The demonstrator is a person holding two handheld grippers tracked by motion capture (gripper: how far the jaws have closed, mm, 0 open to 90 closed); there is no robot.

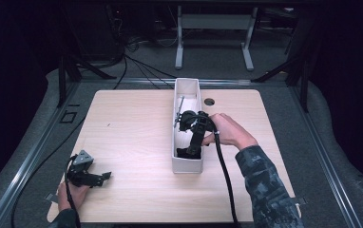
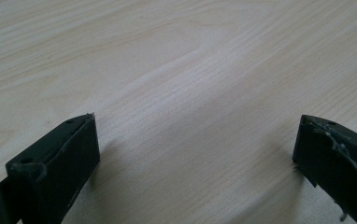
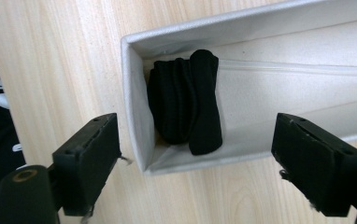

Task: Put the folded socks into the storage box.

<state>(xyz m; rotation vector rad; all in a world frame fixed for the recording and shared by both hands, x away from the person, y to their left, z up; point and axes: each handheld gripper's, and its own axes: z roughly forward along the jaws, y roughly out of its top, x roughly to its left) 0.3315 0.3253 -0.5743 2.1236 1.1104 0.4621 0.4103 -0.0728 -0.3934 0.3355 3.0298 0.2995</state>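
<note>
R gripper (image 3: 195, 154) hung jaws wide over folded black socks (image 3: 186, 102) at the white box's (image 1: 187, 165) near end. L gripper (image 2: 195, 154) sat wide, empty, near table's (image 1: 137, 142) front-left corner. Risk: a jaw could catch the box wall and drag it.

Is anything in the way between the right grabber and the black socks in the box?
Nothing visible is. The right gripper hangs open above the near end of the white box, and the black socks lie bare in its bottom, straight below the gap between the jaws. The box walls stand close on both sides.

Camouflage sleeve (image 1: 265, 185); black tool (image 1: 104, 177), grey three-cornered plate (image 1: 82, 158), trailing cable (image 1: 224, 175).
</note>
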